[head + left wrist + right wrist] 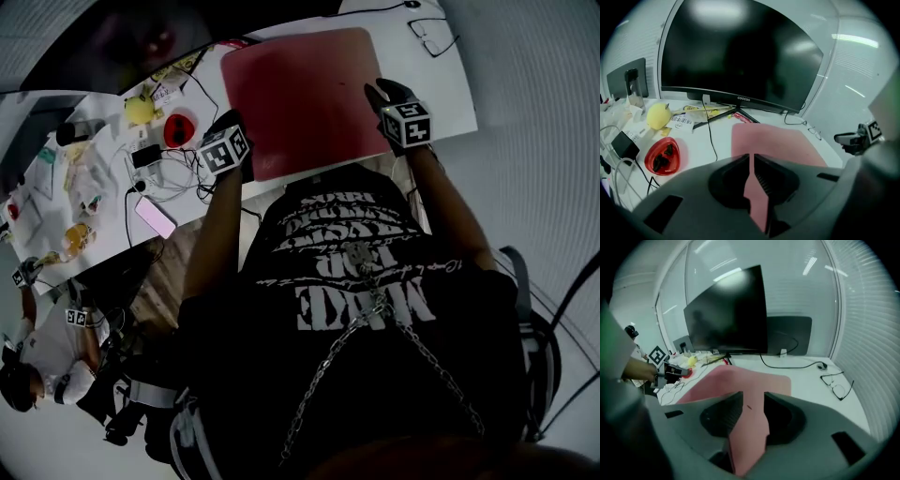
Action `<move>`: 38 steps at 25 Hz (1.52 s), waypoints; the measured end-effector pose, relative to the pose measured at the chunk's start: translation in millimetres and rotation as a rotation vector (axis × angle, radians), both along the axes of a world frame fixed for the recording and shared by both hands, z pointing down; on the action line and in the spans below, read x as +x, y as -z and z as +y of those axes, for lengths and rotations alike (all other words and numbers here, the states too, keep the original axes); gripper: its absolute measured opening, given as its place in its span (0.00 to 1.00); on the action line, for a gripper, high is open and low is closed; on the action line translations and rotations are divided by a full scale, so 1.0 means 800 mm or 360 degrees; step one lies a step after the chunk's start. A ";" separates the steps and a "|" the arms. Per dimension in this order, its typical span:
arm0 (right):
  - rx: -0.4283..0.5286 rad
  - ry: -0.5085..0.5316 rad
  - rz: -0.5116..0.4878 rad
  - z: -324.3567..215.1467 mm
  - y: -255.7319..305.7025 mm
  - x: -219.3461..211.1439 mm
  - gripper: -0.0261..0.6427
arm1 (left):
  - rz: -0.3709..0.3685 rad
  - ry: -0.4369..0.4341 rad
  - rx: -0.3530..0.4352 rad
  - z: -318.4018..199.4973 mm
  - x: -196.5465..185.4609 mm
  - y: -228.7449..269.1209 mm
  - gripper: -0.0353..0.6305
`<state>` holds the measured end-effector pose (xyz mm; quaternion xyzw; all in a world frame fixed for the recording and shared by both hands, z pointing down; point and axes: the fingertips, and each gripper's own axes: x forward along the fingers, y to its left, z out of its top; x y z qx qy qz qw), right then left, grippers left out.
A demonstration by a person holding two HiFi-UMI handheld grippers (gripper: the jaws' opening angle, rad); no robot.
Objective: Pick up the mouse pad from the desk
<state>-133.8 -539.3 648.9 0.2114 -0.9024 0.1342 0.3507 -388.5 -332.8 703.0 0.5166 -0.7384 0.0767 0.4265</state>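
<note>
A large pink mouse pad (300,94) lies flat on the white desk (450,84) in front of the monitor. My left gripper (230,122) hovers at the pad's near left corner with its jaws shut and nothing between them. In the left gripper view (751,157) only a thin slit of the pad (773,143) shows between the jaws. My right gripper (380,92) is over the pad's right edge and stands open. In the right gripper view (753,397) the pad (736,380) shows through the gap, with nothing gripped.
A dark monitor (740,51) stands behind the pad. Left of the pad are a red bowl (180,127), a yellow fruit (658,115), tangled cables (173,173) and a pink phone (155,216). Glasses (839,385) lie at the right. Another person (37,347) sits at lower left.
</note>
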 end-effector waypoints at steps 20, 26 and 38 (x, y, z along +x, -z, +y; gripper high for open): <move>-0.0372 0.0044 0.0615 -0.049 -0.168 0.051 0.42 | 0.0019 -0.0215 -0.0628 0.001 0.011 -0.106 0.47; -0.0419 0.0024 0.0624 -0.037 -0.161 0.041 0.37 | -0.0021 -0.0281 -0.0631 -0.004 0.017 -0.107 0.40; -0.0667 -0.0063 0.0280 0.024 -0.100 0.024 0.12 | 0.0067 -0.0371 -0.0447 -0.009 0.051 -0.068 0.15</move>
